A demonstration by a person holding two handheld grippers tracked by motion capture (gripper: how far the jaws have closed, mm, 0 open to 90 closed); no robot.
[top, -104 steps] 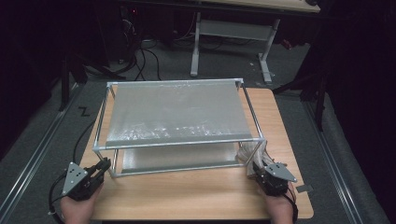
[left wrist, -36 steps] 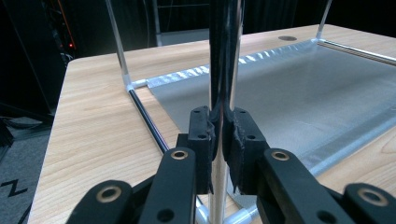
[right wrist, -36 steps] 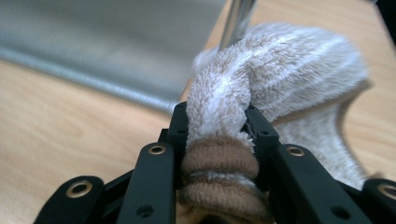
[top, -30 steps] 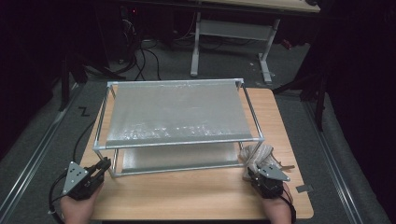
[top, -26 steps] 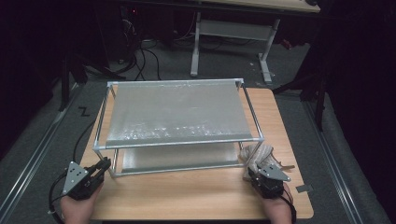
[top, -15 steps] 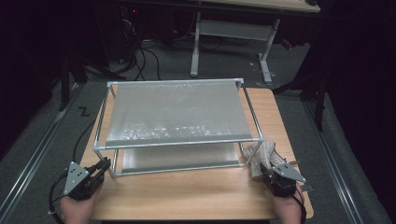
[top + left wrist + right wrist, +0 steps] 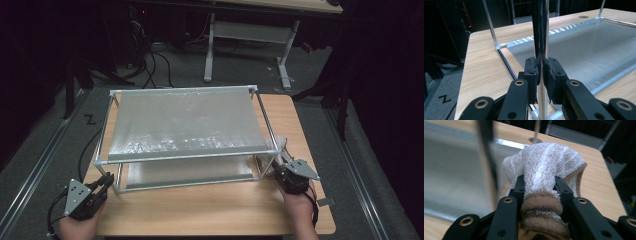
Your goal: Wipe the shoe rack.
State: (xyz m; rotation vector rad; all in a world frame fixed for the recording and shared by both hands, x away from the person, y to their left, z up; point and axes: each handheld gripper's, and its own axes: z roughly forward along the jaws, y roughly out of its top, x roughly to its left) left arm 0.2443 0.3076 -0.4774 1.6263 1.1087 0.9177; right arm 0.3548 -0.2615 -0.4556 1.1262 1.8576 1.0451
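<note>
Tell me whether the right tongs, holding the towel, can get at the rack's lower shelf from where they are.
Probably yes. The right tongs grip the towel beside the rack's near right post, and the lower shelf lies open between the posts.

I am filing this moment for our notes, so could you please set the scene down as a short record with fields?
Setting: wooden table in a dark room
Main thing: two-tier metal-frame rack with grey shelf sheets, standing on the table
Left gripper: shut on the rack's near left upright post
Right gripper: shut on a bunched white and brown towel
Towel's place: beside the rack's near right corner post
Hands: left hand and right hand come in from the near edge
</note>
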